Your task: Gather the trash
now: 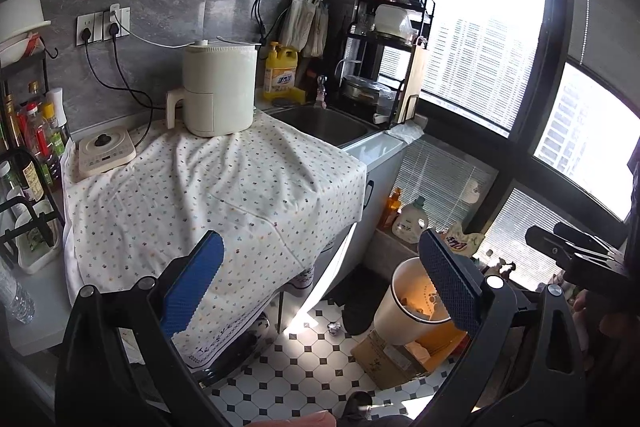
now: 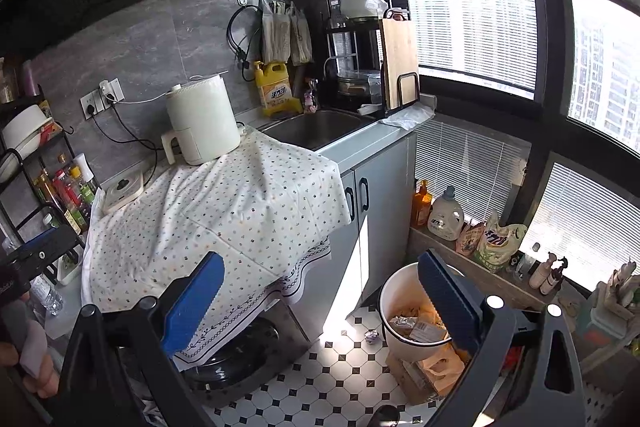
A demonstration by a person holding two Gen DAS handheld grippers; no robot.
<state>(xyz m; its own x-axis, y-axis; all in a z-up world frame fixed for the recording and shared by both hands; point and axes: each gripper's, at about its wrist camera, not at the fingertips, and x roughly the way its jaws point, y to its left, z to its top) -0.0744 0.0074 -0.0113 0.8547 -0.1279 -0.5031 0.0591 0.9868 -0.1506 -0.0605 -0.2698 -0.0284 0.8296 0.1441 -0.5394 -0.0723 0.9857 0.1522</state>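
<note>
Both grippers, left gripper [image 1: 322, 283] and right gripper [image 2: 326, 291], hold jaws wide (empty) above the trash bin [image 2: 394, 337].

White dotted cloth [image 1: 208, 187]; yellow bottle [image 2: 276, 89]

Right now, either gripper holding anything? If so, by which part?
Nothing held. Left gripper and right gripper are both open and empty, above the floor beside the white bin.

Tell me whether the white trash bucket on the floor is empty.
Not empty. The white bucket stands upright on the tiled floor with wrappers and paper scraps visible inside.
</note>
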